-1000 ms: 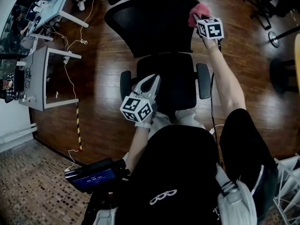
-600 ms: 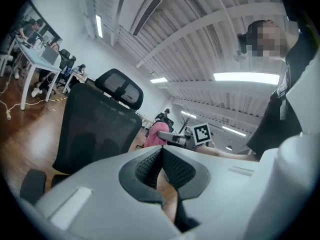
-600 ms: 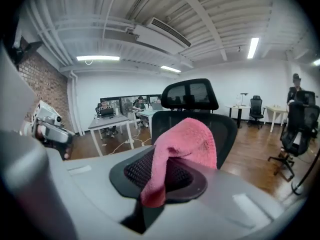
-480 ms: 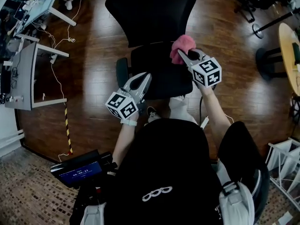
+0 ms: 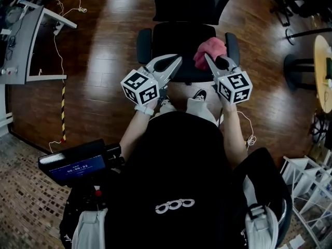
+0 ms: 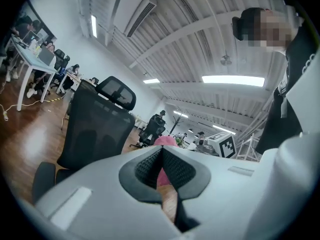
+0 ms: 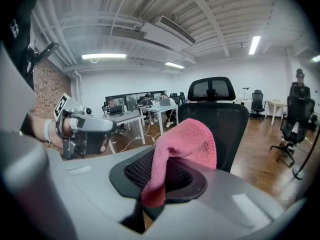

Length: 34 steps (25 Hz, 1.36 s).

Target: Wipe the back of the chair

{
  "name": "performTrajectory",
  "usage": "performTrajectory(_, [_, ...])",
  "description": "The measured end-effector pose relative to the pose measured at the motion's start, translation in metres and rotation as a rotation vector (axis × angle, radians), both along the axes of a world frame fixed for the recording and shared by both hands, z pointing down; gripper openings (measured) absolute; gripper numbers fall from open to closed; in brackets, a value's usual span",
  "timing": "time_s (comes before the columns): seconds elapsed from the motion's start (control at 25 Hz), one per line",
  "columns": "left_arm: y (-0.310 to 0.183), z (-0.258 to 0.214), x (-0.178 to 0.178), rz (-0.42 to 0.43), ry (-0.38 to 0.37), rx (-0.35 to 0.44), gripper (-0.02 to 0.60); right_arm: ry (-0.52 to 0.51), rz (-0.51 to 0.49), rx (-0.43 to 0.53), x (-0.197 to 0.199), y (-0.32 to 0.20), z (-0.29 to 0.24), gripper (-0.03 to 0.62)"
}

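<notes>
Right tongs point(image 5: 206, 56) pinch a pink cloth point(image 5: 211, 50) near the chair point(image 5: 176, 38); left tongs point(image 5: 179, 58) pressed together.

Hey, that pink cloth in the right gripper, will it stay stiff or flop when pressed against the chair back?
Probably floppy: the pink cloth droops over the closed jaws of the right gripper. Likely light too: a small pinch holds the bunch up.

Left gripper point(image 5: 178, 59), right gripper point(image 5: 207, 56), both clamped
</notes>
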<state>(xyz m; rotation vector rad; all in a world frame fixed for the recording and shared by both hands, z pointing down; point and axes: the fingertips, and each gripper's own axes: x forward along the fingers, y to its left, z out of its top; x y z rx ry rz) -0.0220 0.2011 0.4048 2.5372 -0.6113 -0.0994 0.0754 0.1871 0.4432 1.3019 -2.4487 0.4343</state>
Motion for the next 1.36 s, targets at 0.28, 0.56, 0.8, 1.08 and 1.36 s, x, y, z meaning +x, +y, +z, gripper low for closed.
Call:
performTrajectory(0.28, [0.006, -0.005, 0.019, -0.032, 0.009, 0.007, -0.009, -0.038, -0.027, -0.006, -0.003, 0.014, -0.004, 0.041])
performTrajectory(0.56, [-0.001, 0.001, 0.006, -0.088, -0.013, -0.004, -0.009, -0.036, -0.085, -0.014, -0.023, 0.011, 0.000, 0.041])
performTrajectory(0.8, [-0.007, 0.002, 0.008, -0.090, -0.042, -0.006, -0.009, -0.051, -0.090, -0.006, -0.023, -0.001, -0.006, 0.041])
performTrajectory(1.08, [-0.009, 0.000, 0.025, -0.070, -0.047, -0.022, -0.009, -0.062, -0.088, -0.018, -0.009, -0.005, -0.007, 0.041])
performTrajectory(1.36, [-0.005, 0.002, 0.014, -0.053, -0.053, -0.029, -0.009, -0.068, -0.078, -0.020, -0.020, -0.007, -0.007, 0.041])
